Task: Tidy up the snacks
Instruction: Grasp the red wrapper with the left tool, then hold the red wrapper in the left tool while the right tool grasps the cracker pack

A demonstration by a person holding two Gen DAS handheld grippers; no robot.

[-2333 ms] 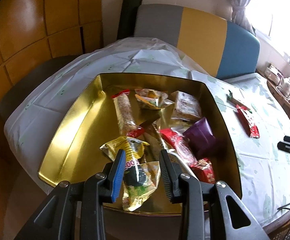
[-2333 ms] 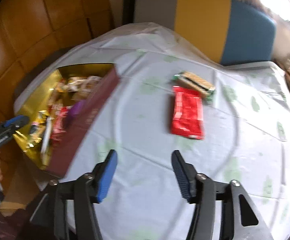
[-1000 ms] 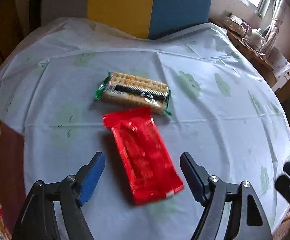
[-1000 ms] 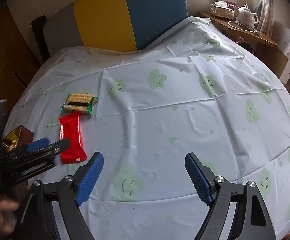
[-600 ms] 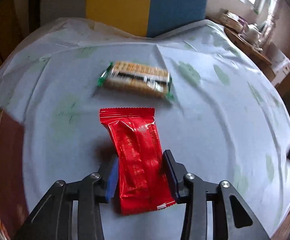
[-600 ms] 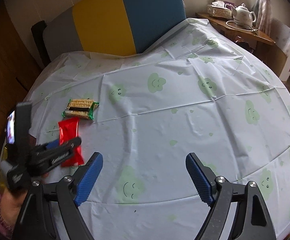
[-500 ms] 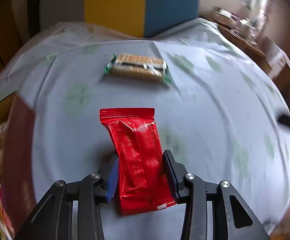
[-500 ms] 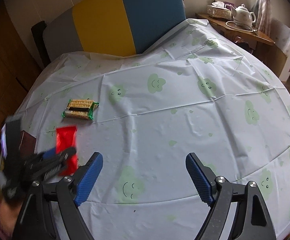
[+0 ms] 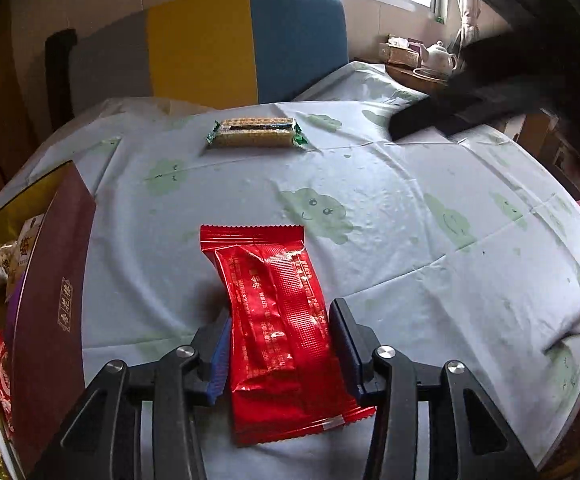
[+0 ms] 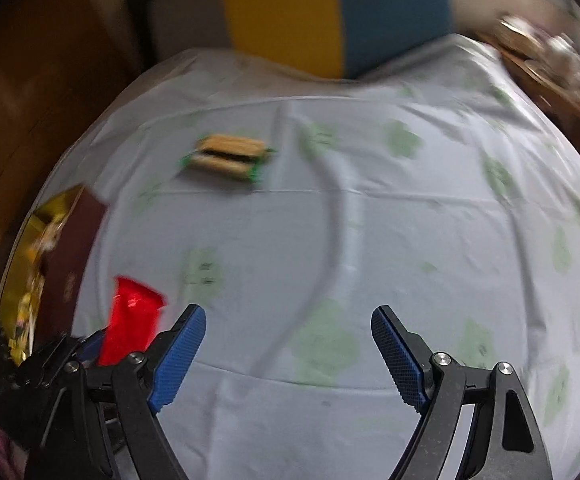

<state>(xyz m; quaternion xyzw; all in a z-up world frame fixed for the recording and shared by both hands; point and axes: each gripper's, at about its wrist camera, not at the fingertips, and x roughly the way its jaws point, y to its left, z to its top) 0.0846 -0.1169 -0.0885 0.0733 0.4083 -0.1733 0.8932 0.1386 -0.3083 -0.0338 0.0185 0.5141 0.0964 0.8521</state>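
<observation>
1. Snack pack (image 9: 278,320), red foil, sits between the pads of the left tongs (image 9: 278,346), long axis pointing away from the camera; both pads press its sides, though the jaws have just eased slightly wider.
2. Left tongs angle steeply down toward the tabletop (image 9: 410,216), close beside the maroon-walled box (image 9: 50,300) of wrapped snacks.
3. Cracker pack (image 9: 256,133), green-ended, lies alone on the far side of the tabletop, well apart from the red pack.
4. Right tongs (image 10: 288,354) hang over bare cloth, jaws wide apart, nothing between them; that view is blurred.
5. Right tongs show as a dark blur at upper right of the left view.
</observation>
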